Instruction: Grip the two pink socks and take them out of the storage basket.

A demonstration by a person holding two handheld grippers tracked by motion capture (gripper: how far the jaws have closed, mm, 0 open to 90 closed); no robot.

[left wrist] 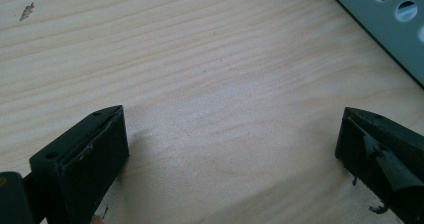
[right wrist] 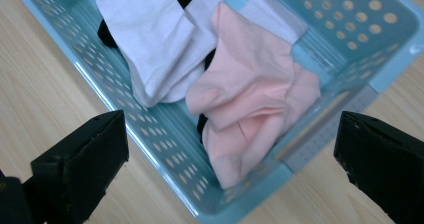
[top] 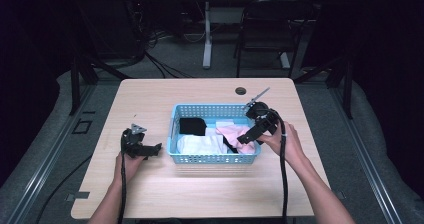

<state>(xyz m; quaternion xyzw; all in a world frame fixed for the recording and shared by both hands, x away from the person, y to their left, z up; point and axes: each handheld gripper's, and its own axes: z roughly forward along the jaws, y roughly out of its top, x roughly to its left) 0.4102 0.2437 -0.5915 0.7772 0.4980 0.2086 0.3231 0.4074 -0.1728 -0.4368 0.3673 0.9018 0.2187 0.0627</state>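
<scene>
Seemingly clear room: right gripper above basket rim.

The left gripper hovers with its jaws wide apart above the bare wooden table. A perforated blue basket wall occupies the upper right corner.

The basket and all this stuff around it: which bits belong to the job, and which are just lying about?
Part of the job:
basket
pink sock
white sock
black sock
right gripper, open above the basket

Just lying about:
left gripper, open over bare table
chair
floor cables
</scene>
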